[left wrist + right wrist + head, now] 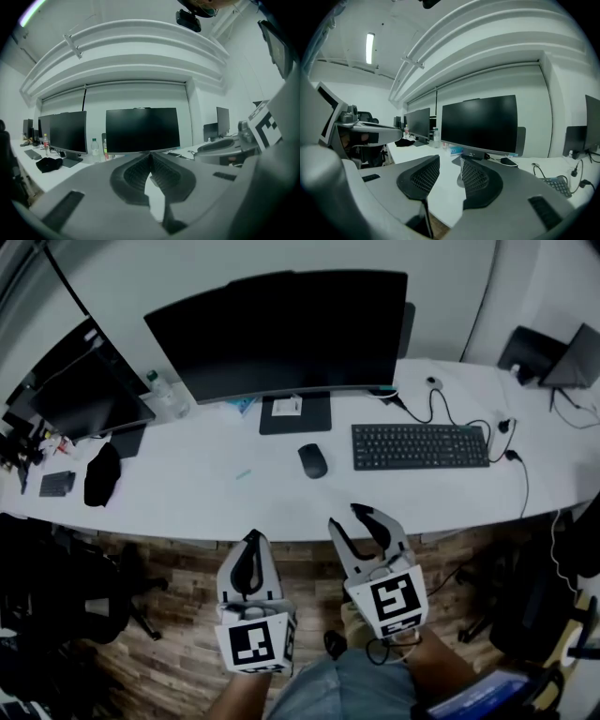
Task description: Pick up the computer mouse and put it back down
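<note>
The mouse (312, 460) lies ahead of both tools: left gripper (250, 538) clenched empty, right gripper (348, 517) parted, holding nothing.

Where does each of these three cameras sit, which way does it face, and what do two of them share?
Head view: on the person's head, facing steeply down at the desk, mouse and keyboard; left gripper, right gripper and forearms show.
Left gripper view: on the left gripper, facing along its shut jaws toward the monitor; the right gripper shows at right.
Right gripper view: on the right gripper, facing along its open jaws toward the monitor; the left gripper shows at left.
Shared: all three see that monitor.
</note>
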`<action>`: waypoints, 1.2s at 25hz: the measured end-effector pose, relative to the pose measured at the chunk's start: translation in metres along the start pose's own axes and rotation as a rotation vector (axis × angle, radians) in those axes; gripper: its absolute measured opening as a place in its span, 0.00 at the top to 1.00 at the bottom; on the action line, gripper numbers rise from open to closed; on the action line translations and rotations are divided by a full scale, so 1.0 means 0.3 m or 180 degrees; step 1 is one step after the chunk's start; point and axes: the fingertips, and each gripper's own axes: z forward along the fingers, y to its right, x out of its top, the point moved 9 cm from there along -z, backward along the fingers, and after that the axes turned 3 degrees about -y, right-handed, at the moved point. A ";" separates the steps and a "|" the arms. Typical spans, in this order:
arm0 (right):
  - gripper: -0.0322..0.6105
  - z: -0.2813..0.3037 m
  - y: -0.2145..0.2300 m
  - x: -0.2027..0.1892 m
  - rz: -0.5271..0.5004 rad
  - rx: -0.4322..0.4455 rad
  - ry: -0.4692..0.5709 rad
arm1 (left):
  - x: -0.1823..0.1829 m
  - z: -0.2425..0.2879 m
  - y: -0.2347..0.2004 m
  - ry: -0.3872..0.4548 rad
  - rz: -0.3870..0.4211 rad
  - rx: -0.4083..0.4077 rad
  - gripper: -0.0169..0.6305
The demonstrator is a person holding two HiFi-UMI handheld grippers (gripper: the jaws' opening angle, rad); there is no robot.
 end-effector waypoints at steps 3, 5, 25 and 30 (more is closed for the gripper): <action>0.71 0.061 0.067 0.021 0.0024 -0.0004 0.0010 | 0.024 0.095 0.007 0.0015 0.0027 -0.0004 0.97; 0.71 0.094 0.113 0.034 0.0020 0.0002 0.0019 | 0.051 0.152 0.018 0.0029 0.0038 -0.0003 0.97; 0.72 0.344 0.365 0.200 -0.0059 0.0160 0.0359 | 0.222 0.422 0.052 0.0318 0.0249 0.0192 0.97; 0.71 0.398 0.352 0.217 -0.0144 0.0195 0.0346 | 0.223 0.436 0.001 0.0327 0.0210 0.0256 0.97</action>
